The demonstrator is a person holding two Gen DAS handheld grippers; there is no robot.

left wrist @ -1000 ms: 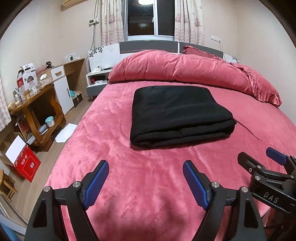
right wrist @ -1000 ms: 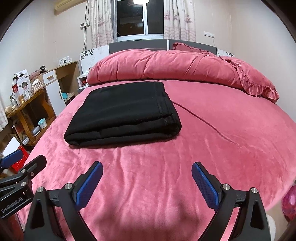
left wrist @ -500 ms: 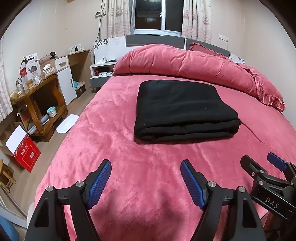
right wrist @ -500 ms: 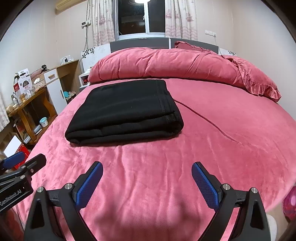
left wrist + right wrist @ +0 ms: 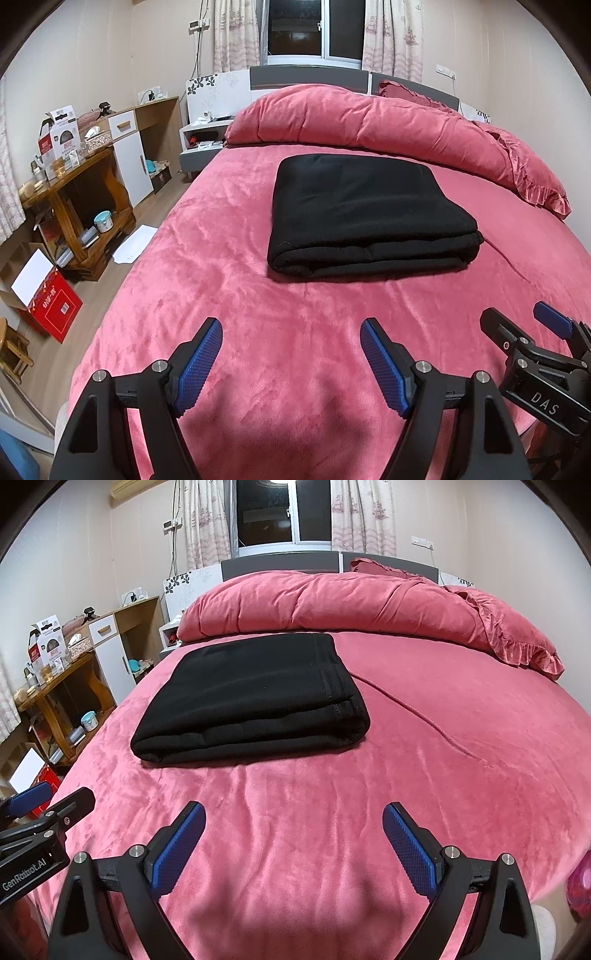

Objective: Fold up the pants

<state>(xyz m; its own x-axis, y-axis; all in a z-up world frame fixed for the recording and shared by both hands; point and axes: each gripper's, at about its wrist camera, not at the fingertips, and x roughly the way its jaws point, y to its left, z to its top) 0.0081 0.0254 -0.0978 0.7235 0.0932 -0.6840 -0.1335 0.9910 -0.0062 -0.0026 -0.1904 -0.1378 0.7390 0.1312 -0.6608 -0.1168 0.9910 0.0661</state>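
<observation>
Black pants (image 5: 365, 214) lie folded in a neat thick rectangle in the middle of the pink bed (image 5: 221, 295); in the right wrist view the pants (image 5: 255, 698) lie to the left of centre. My left gripper (image 5: 291, 332) is open and empty, above the bed's near part, well short of the pants. My right gripper (image 5: 293, 814) is open and empty too, beside it on the right. Each gripper shows at the edge of the other's view: the right gripper (image 5: 517, 325) and the left gripper (image 5: 55, 797).
A rolled pink duvet (image 5: 369, 122) and a pillow lie at the headboard. To the left stand a wooden table (image 5: 74, 199), a white cabinet (image 5: 129, 158) and a red box (image 5: 51, 306) on the floor. A window with curtains is behind.
Both grippers have drawn back and risen slightly from the pants, with the left view turning a little right. The pants have not moved. Both stay open.
</observation>
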